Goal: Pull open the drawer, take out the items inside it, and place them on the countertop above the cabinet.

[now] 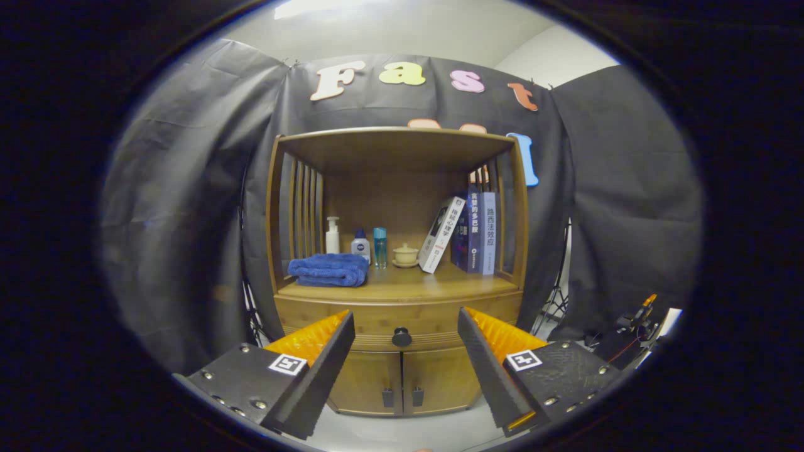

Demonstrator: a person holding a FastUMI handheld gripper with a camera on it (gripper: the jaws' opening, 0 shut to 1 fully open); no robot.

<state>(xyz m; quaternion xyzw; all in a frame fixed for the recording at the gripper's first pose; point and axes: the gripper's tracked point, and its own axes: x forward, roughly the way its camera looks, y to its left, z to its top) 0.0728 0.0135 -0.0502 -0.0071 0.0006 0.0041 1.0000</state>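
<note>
With the drawer front shut flush, nothing of the task is done yet; step in hand reads as the approach to the knob. Gripper (402,361) hangs in front of the cabinet, jaws spread wide and holding nothing. Small round black knob (402,337) sits between the two fingers in view, beyond their tips, not touched.

Curved bamboo drawer (402,320) spans the wooden cabinet (270,251) just under the shelf deck, above the two lower doors (402,383) with their dark pulls. Contents hidden, so no telling what is inside.

Worktop (440,285), the deck above the drawer, is already partly loaded:
- folded blue towel (328,270) at front left
- white pump bottle (332,235), white bottle with blue cap (360,246), slim teal bottle (380,247) in a row behind it
- small cream lidded cup on a saucer (405,255) mid-deck
- books (468,232) at the right, one white book leaning on the upright blue ones

Free strip runs along the front edge, middle to right; likely drop zone for whatever comes out.

Wide jaws centred on the knob make sense: margin for closing on a small round target. Judgement: next move needs a straight advance, pinch on the knob, pull along the drawer axis. Risk is slip off the round knob if the pinch lands off-centre.
</note>
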